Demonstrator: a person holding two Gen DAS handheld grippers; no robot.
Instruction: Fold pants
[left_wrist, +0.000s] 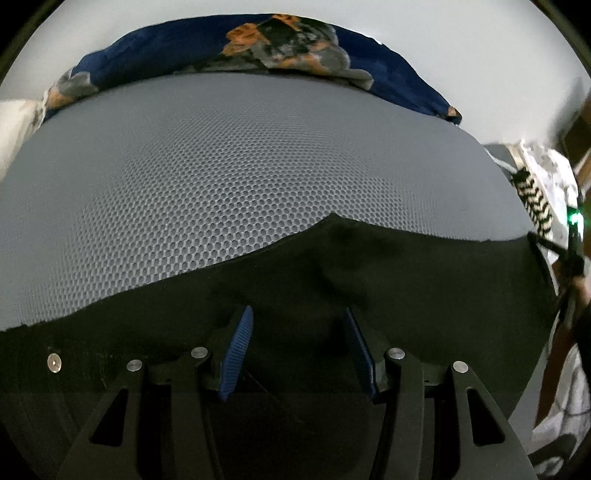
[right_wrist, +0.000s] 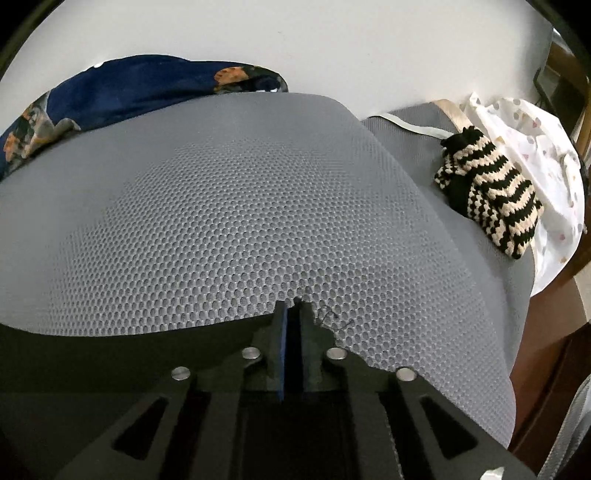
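**Black pants on grey mesh pad, both grippers low over the near edge**

Hard to read: the pants (left_wrist: 369, 266) are so dark that seams, waistband and legs do not separate; in the left wrist view they show as one black sheet across the lower half, with a raised peak in the far edge and a few faint folds. A small round metal stud (left_wrist: 54, 362) shows at lower left; I cannot tell whether it belongs to the garment. In the right wrist view the pants (right_wrist: 110, 354) are only a dark band along the near edge of the grey honeycomb pad (right_wrist: 221, 206), cut off by the gripper body.

Left gripper (left_wrist: 298, 332): jaws spread, blue ribbed pads apart, black cloth lying below and between them. No pinch visible; whether the tips touch the cloth cannot be made out.

Right gripper (right_wrist: 291, 314): jaws nearly together, a narrow slit between them, tips at the pants' far edge where it meets the pad. Whether any cloth sits in the slit cannot be told; black on black. A thin dark thread (right_wrist: 332, 317) curls on the pad just right of the tips.

Surroundings: a navy floral cloth (left_wrist: 258, 48) bunched along the pad's far side. To the right, a black-and-tan striped knit piece (right_wrist: 487, 199) resting against a white dotted bag or cloth (right_wrist: 535, 147); its contents are not visible. At the left view's right rim, a green light (left_wrist: 573, 218) and blurred dark parts, cut off.
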